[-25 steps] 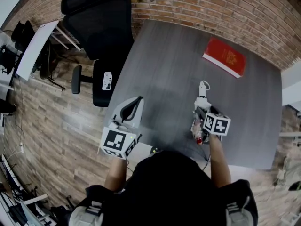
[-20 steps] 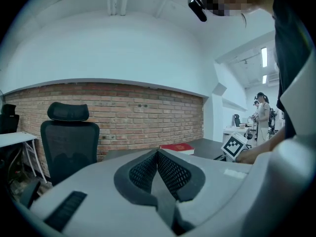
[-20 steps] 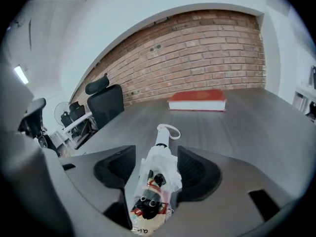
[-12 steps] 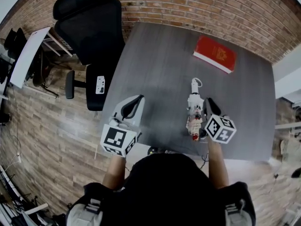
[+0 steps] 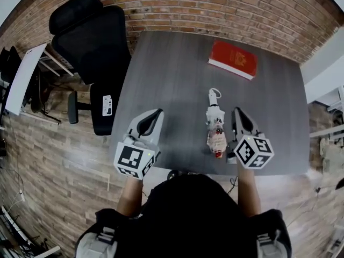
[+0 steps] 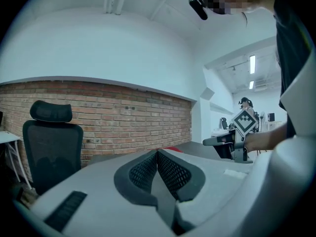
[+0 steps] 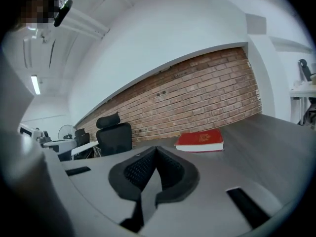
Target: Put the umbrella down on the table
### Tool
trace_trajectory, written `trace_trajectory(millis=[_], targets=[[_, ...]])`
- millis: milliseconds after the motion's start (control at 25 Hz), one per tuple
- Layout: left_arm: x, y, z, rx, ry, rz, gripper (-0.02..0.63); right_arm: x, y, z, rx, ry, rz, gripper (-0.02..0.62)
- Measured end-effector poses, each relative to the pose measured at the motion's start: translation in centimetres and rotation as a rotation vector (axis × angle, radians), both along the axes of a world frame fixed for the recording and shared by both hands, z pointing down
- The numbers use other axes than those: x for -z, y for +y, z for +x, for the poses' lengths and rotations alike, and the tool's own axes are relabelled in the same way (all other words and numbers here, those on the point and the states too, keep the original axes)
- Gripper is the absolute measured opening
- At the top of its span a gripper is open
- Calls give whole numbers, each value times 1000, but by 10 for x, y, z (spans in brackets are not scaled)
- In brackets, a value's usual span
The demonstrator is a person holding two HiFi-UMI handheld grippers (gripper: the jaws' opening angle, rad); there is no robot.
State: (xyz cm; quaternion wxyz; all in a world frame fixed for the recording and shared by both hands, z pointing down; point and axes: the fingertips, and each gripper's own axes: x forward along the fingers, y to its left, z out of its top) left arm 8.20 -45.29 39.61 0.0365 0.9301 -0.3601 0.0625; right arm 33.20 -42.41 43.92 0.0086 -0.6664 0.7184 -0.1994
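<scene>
The little folded umbrella (image 5: 215,129) lies flat on the grey table (image 5: 172,79), near the front edge. Its strap end points away from the person. Nothing holds it; it rests on the table by itself, so the job looks done.

The right gripper (image 5: 237,113) is just beside the umbrella, on its right. From the head view it does not seem to touch it. Its fingers (image 7: 139,171) are pressed together with nothing between them. Its own camera looks out flat over the table to the red book (image 7: 200,140) and the brick wall, not down at the umbrella. It is likely held like that because the umbrella is no longer its job.

The left gripper (image 5: 155,114) hangs by the table's front left part, well apart from the umbrella. Its fingers (image 6: 144,172) are pressed together too, and hold nothing. It seems to be just waiting there.

A black chair (image 5: 94,42) stands off the table's left side.
</scene>
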Motion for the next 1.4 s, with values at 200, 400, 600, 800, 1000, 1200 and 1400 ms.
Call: trace_trajectory(millis=[200,400,600,800,1000,1200,1400], targets=[[3,1,8,-25,8,11,3,13,11,-2,5,-2,26,-5],[5,3,16,-45,11,12,3,25,21,-4,26,30,47,-3],[7,4,21,-54,10,11,3,37,27,-6,42,47,68,-5],[7,6,24,-61,3,10,3,42,29,-8,61,51,81,-5],[7,5,24,-59,-1,7,3,41,30,-11,69,67,79,-5],[7,6,27,-64,-5,12,3,43,30,-11,80,84,87,-5],[7,5,27,-63,-11,8,3,42,29,-17,109,102,83,-5]])
